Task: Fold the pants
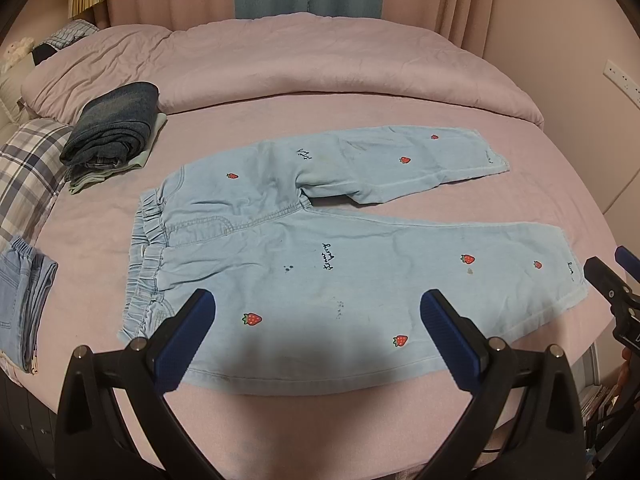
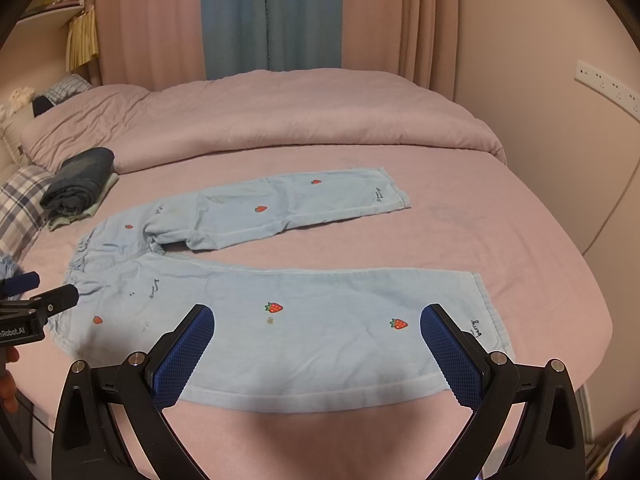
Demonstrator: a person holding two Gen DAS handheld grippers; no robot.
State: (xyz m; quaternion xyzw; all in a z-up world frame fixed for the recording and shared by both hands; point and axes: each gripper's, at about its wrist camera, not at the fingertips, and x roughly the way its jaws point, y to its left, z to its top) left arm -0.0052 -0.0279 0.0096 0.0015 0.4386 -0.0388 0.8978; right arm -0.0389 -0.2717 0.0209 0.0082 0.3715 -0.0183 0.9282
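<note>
Here, a pair of small light-blue denim pants with red strawberry patches and an elastic waistband (image 1: 280, 248) lies spread flat on a bed covered by a pink sheet (image 1: 100, 240). The waistband points left, and the two legs run to the right, splayed apart in a V. The far leg is creased and bunched near the crotch; the near leg lies close to the bed's front edge.

The left tool (image 1: 318, 312), black with blue ribbed pads, hovers over the hip end of the near leg with its jaws spread wide, holding nothing. The right tool (image 2: 316, 326), built the same, hovers over the cuff end of that leg, also wide open and empty. Neither seems to touch the cloth.

To the left sits a stack of folded dark denim clothes on a pale green garment (image 1: 112, 128), beside a plaid pillow (image 1: 28, 168). Another folded light-blue denim garment (image 1: 28, 292) lies at the near left edge. A rumpled pink quilt (image 1: 300, 64) is heaped along the far side.

The fold looks not yet begun. The likely trouble ahead: thin cloth may slip from the pads if only the top layer is pinched, or the sheet may be caught along with it. Uneven lifting by the two tools would leave the legs misaligned, and the creased far leg could trap wrinkles in the fold.
</note>
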